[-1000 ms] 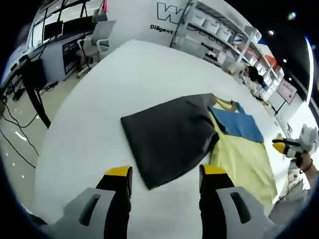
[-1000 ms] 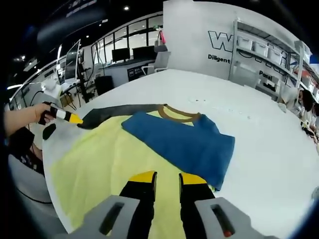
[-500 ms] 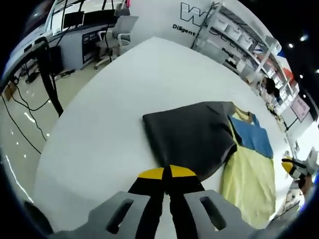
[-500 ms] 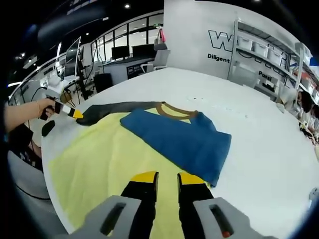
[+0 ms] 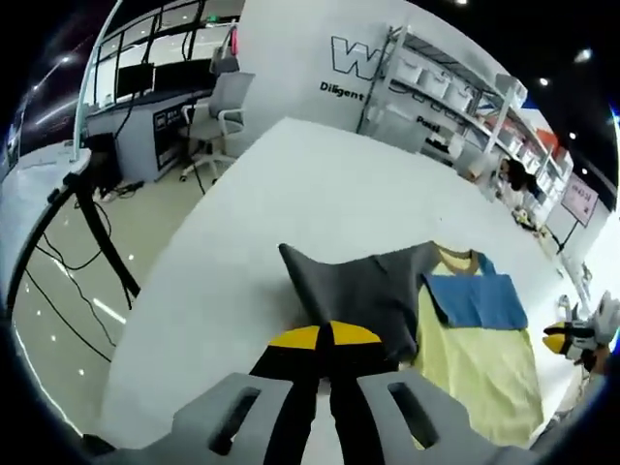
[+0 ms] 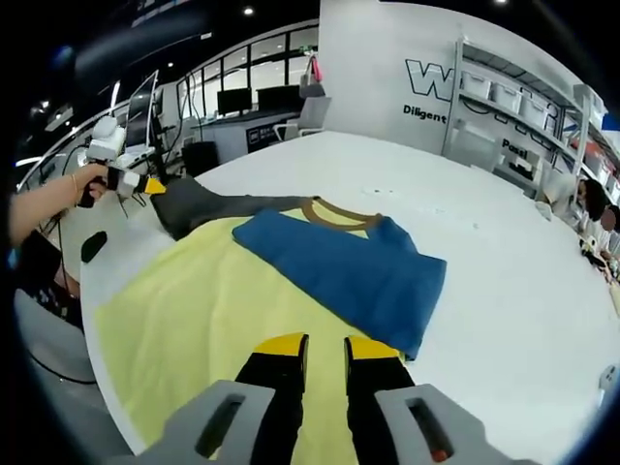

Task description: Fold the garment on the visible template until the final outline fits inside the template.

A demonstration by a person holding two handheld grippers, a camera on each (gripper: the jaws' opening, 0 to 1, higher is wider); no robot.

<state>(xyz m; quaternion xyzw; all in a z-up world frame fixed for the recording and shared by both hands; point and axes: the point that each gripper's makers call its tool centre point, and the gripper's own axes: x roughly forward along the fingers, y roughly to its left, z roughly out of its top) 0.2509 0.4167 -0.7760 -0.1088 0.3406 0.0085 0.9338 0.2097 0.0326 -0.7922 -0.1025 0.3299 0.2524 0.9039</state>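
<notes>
The garment lies on a white table (image 5: 291, 184), partly over the yellow template (image 5: 480, 373). Its dark grey part (image 5: 373, 291) is bunched up and lifted at the near edge, where my left gripper (image 5: 326, 336) is shut on it. The blue part (image 5: 477, 300) lies flat beside it. In the right gripper view a hand holds the left gripper (image 6: 147, 183) with the grey cloth (image 6: 208, 205) raised. The blue part (image 6: 344, 271) and tan collar (image 6: 334, 215) rest on the template (image 6: 184, 329). My right gripper (image 6: 325, 349) hovers over the template, jaws a narrow gap apart, nothing between them. At the far right of the left gripper view the right gripper (image 5: 564, 339) appears.
The table's left edge (image 5: 165, 320) drops to a shiny floor with cables and a black stand (image 5: 92, 208). An office chair (image 5: 218, 116) and desks with monitors stand beyond the table. White shelving (image 6: 513, 107) lines the back wall. Bare table (image 6: 513, 281) lies right of the garment.
The left gripper, open over the grey panel a second ago, shut on its near edge and has lifted it, bunching the flat grey panel toward the template. The right gripper stays in place.
</notes>
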